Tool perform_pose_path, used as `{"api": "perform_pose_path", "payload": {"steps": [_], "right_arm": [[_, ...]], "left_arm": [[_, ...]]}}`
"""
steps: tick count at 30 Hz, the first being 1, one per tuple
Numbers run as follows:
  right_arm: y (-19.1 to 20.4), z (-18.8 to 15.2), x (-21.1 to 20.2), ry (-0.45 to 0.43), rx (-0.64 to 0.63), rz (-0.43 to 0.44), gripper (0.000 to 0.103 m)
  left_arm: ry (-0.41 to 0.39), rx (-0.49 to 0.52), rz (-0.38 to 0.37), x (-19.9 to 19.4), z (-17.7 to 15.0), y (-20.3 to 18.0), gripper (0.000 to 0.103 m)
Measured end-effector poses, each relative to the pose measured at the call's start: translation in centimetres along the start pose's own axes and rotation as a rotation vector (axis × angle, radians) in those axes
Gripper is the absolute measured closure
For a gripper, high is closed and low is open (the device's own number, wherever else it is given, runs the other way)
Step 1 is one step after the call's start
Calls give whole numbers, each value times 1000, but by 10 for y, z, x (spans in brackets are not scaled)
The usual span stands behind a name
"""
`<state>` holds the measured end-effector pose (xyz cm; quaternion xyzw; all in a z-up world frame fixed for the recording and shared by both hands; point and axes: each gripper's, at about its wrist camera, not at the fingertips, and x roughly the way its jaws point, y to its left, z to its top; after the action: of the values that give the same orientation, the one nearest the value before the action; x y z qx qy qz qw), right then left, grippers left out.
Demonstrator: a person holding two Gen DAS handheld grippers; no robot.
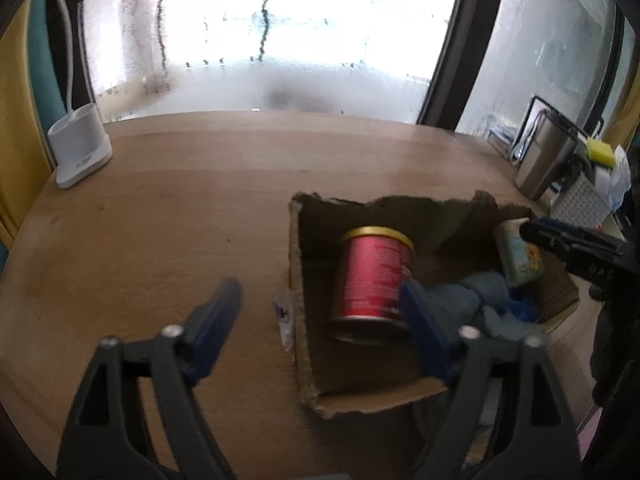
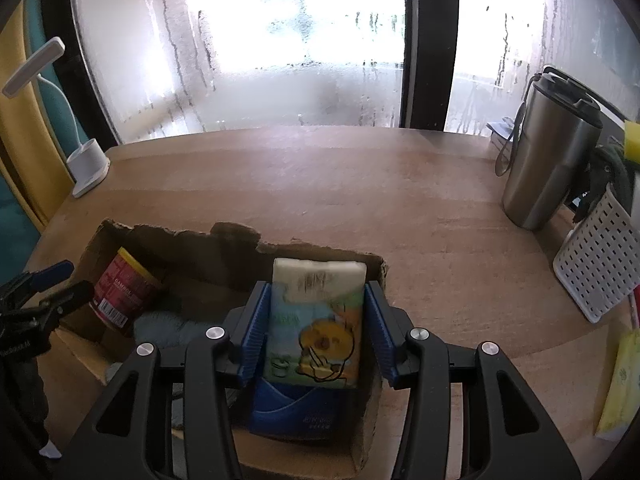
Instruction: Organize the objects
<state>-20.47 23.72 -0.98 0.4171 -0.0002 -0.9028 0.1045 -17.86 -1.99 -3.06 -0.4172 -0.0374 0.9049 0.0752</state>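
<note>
Sitting between right fingers (image 2: 256, 320): tissue pack (image 2: 316, 320)

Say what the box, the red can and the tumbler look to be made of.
Box: brown corrugated cardboard, matte, with torn ragged edges.
Red can: probably metal, with a glossy red label and a gold rim.
Tumbler: likely brushed stainless steel, with a soft grey sheen and a dark, probably plastic lid.

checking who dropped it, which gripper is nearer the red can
Left. The left gripper has open jaws right by the red can in the box; the right gripper grips a tissue pack at the far end.
</note>
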Motion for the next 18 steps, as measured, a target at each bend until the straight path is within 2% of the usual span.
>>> {"api": "perform_pose_path", "payload": {"steps": [4,8,15,18], "right_arm": [[0,-2,-2,-5,-3,13,43],[-1,-4,-4,-10,-7,22,42],[0,-8,-6,-19,-36,20,42],[1,-10,-7,-22,-40,21,42]], "left_arm": [[35,31,-6,11,0,-8,15],[78,16,5,24,-2,-9,15],[72,-67,28,25,0,1,15],[72,-54,45,24,0,-3,15]]}}
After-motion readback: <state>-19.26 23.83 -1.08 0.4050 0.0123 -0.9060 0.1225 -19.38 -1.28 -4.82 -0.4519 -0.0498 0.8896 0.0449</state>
